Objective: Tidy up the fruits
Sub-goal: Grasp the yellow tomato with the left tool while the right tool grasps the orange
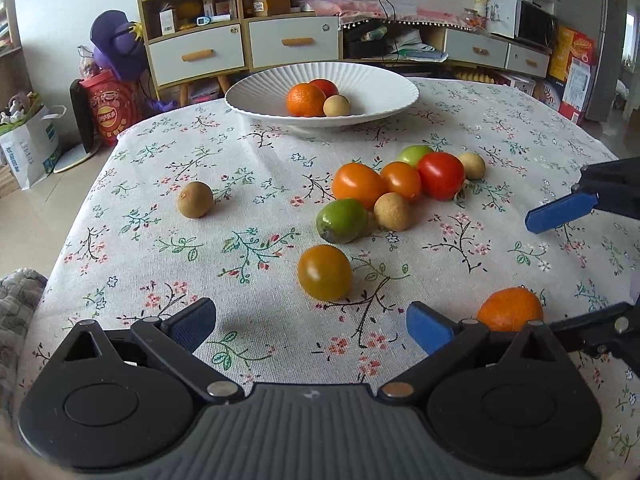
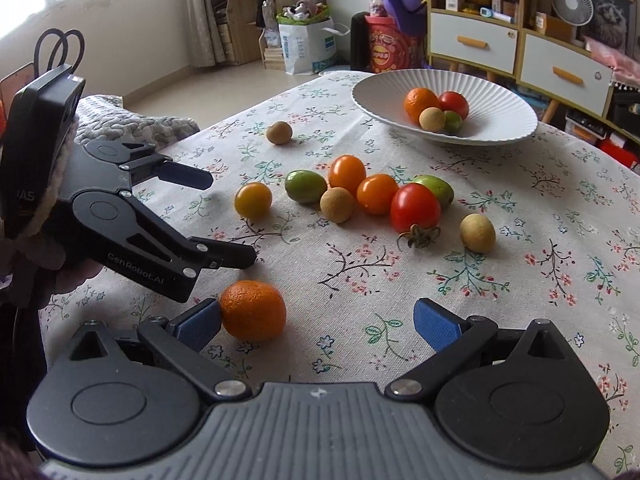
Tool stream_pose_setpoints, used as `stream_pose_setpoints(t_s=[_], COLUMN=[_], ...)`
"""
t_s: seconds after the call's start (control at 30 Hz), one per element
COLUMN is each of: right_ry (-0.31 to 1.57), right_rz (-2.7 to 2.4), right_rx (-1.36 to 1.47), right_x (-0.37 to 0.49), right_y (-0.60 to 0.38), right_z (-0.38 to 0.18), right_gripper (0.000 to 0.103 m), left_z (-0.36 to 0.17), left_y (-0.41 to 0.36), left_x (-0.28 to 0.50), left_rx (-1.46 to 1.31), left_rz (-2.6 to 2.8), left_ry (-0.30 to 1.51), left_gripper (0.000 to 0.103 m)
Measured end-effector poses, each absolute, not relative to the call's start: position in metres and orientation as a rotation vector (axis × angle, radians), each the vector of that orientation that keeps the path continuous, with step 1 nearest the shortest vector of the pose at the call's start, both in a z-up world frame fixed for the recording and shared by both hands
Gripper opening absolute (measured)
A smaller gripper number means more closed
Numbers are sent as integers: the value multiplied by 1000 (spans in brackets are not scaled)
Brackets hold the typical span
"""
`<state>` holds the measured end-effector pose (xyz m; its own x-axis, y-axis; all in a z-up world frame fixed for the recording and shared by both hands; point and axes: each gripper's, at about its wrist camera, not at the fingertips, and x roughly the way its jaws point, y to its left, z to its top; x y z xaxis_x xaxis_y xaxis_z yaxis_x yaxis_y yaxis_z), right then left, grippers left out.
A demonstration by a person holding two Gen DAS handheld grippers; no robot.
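Both grippers hover released over the tabletop (image 2: pixel 540 216); the right gripper (image 2: pixel 316 320) has one finger touching the mandarin (image 2: pixel 253 310). The left gripper (image 1: pixel 311 320) faces a yellow tomato (image 1: pixel 325 273).

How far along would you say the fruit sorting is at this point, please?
Early. The white bowl holds four fruits. Both the left gripper and right gripper are open and empty; the right frames the orange. Ten pieces are left on the tablecloth, including the cluster around the red tomato.
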<state>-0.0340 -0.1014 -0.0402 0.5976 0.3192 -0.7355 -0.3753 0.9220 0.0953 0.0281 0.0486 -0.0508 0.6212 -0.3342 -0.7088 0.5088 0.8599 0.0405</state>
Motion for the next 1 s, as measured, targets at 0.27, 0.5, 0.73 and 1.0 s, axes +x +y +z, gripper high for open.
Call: stream_pose_setpoints(t_s=[0.27, 0.5, 0.73, 1.0], right_ry=[830, 817, 815, 821], right_rz=[434, 469, 515, 531], right_rx=[-110, -146, -158, -140], right_x=[-40, -46, -50, -48], right_y=[-93, -85, -77, -76], right_z=[-47, -46, -42, -40], right_gripper=[101, 86, 70, 50], left_z=[-55, -54, -51, -49], left_y=[50, 45, 43, 42], left_x=[30, 27, 27, 30], left_rx=[206, 212, 209, 203], left_rz=[-530, -559, -569, -544], left_ry=[749, 740, 728, 725], left_gripper=[101, 95, 79, 62])
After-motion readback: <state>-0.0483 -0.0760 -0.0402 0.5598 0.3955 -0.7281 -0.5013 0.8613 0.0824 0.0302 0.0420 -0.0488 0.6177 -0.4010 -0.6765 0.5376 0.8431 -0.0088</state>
